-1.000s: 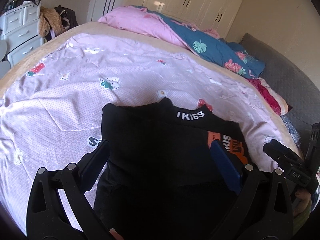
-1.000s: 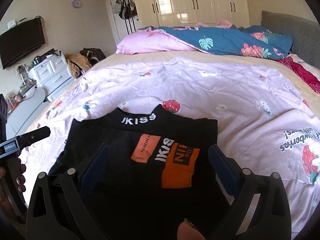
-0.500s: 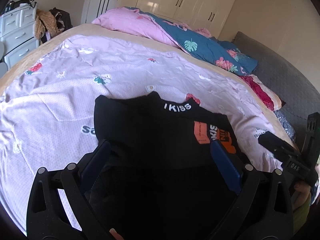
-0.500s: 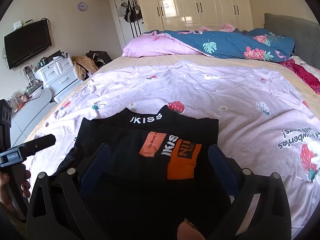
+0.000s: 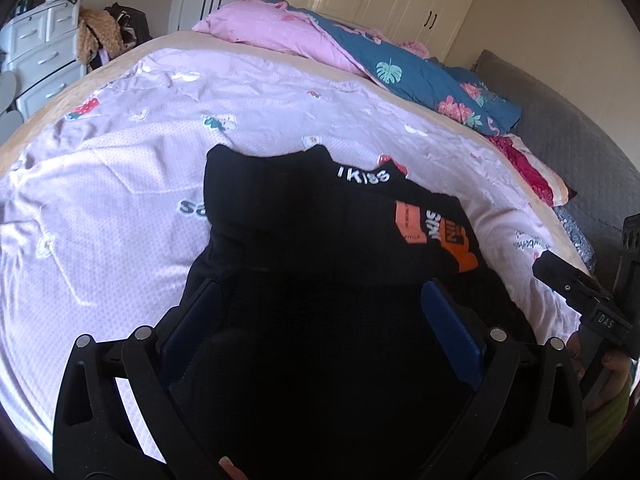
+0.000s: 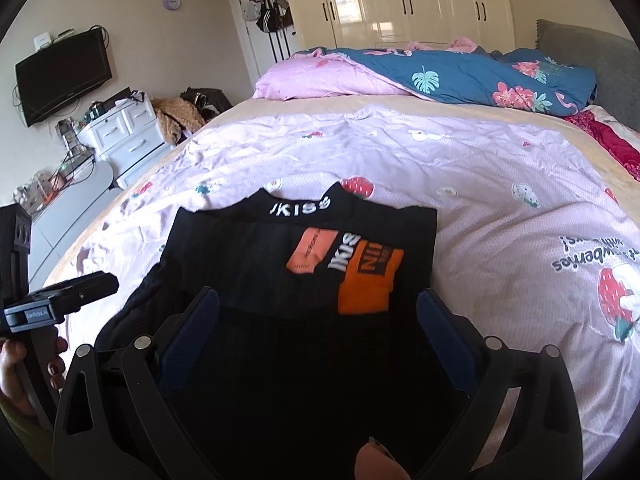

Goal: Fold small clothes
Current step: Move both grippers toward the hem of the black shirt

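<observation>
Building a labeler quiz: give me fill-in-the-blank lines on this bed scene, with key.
1. The black garment lies on the ____ strawberry-print sheet.
2. Its white collar lettering reads ____.
3. Left gripper and right gripper both have ____ jaws.
4. The patch on the garment is ____.

Missing: pink; IKISS; open; orange

Matt black cloth garment (image 6: 256, 264); wrinkled cloth sheet (image 6: 500, 160); glossy wardrobe (image 6: 400, 0).
</observation>
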`<state>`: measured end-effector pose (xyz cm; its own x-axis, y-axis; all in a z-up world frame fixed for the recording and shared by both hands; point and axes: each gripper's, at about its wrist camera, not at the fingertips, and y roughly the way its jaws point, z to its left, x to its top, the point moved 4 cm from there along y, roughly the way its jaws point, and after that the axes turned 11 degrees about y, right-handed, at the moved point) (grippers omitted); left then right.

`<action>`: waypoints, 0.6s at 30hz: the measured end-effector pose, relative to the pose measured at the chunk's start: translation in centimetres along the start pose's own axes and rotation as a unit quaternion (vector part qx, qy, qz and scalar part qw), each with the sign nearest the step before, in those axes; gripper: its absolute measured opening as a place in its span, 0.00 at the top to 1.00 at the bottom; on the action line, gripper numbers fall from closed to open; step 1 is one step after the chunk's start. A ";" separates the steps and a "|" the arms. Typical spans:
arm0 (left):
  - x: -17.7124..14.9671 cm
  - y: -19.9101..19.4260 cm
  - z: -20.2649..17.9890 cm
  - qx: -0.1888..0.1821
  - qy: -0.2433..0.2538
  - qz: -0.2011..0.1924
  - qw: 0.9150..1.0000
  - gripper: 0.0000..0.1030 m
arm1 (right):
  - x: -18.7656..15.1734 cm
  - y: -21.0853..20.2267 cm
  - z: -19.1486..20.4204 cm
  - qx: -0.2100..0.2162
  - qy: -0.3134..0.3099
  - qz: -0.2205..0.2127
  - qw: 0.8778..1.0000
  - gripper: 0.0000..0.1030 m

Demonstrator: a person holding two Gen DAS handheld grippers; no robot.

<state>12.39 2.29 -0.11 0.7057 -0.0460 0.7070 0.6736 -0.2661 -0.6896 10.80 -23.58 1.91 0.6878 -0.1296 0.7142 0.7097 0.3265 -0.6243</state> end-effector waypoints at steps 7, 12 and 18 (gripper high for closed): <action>-1.6 -0.6 -0.2 0.002 0.008 0.017 1.000 0.09 | -2.4 -0.9 -0.2 -0.004 -0.007 0.019 1.000 0.04; -2.8 -0.8 -0.4 0.011 0.019 0.031 0.999 0.09 | -3.4 -1.7 -0.3 -0.006 -0.008 0.024 1.000 0.04; -3.6 -1.7 0.2 0.022 0.018 0.038 0.999 0.09 | -4.3 -2.5 -0.5 -0.004 -0.007 0.030 1.000 0.04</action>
<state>8.75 3.05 -1.50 0.7471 -0.0999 0.6572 0.6278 -0.2187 -0.7470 6.14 -24.28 0.29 0.7270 -0.0968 0.6798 0.6684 0.3262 -0.6684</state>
